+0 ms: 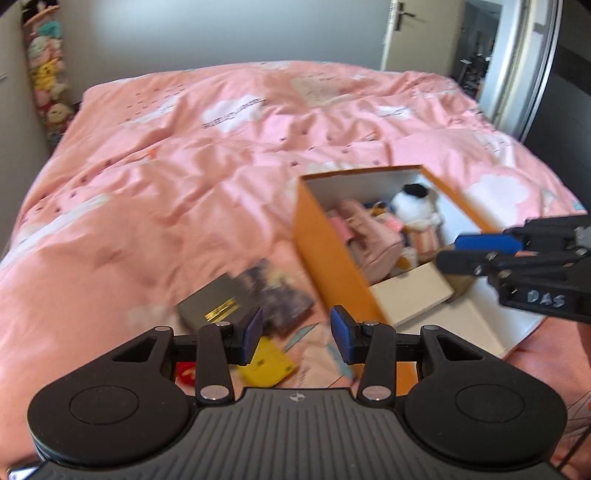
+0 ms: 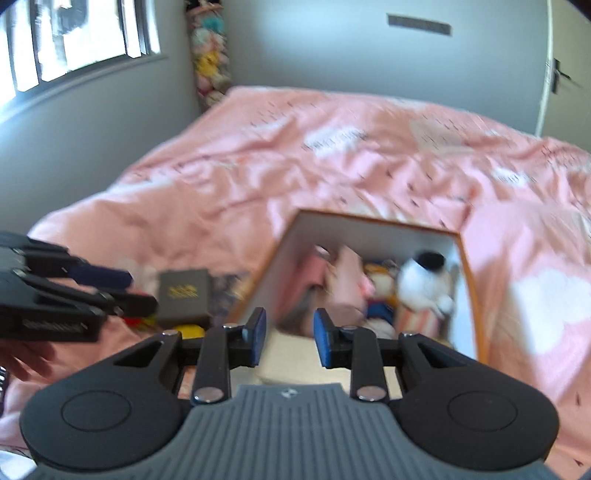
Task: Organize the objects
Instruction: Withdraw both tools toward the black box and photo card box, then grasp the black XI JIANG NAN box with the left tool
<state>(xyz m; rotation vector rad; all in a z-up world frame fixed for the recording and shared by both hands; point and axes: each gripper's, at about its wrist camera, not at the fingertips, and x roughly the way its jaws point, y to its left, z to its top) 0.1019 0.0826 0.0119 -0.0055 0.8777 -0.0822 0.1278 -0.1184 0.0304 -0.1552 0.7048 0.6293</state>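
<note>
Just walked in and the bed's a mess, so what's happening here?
A person with a gripper in each hand is tidying things on the pink bed into an orange box, which already holds a white plush and pink items. The left gripper hangs open over a dark box and a yellow item. The right gripper is open and empty at the box.

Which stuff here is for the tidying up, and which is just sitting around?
For the tidying:
- orange box, already holding a panda plush and a pink bag
- dark box with gold print on the bed
- yellow item on the bed

Just sitting around:
- pink duvet
- plush toys in the corner
- door
- window
</note>
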